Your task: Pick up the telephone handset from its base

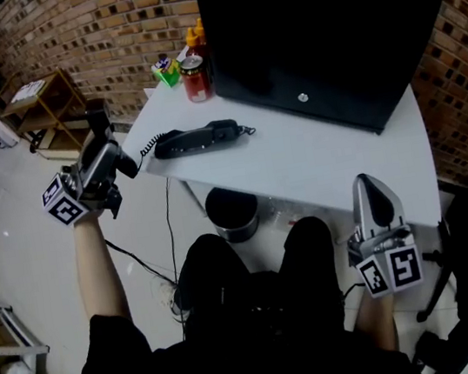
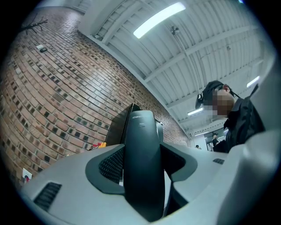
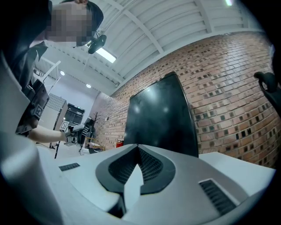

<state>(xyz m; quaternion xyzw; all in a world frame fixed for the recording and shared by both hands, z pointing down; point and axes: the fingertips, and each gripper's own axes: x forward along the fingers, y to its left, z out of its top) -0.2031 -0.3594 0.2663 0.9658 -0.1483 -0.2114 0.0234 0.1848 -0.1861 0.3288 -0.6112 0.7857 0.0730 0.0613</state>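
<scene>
Head view: white table (image 1: 318,160) with the big black monitor (image 1: 323,27) at the back, telephone base (image 1: 200,138) near the left edge, red can (image 1: 194,80) behind it. Your left gripper (image 1: 107,149) is off the table's left side, jaws clamped on the dark handset (image 2: 141,162), which is clear of the base and joined to it by the coiled cord (image 1: 147,148). Your right gripper (image 1: 370,187) is by the near edge, jaws together, holding nothing

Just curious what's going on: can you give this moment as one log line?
left claw: shut on handset | handset: off base | right claw: shut, empty | base: on table
</scene>
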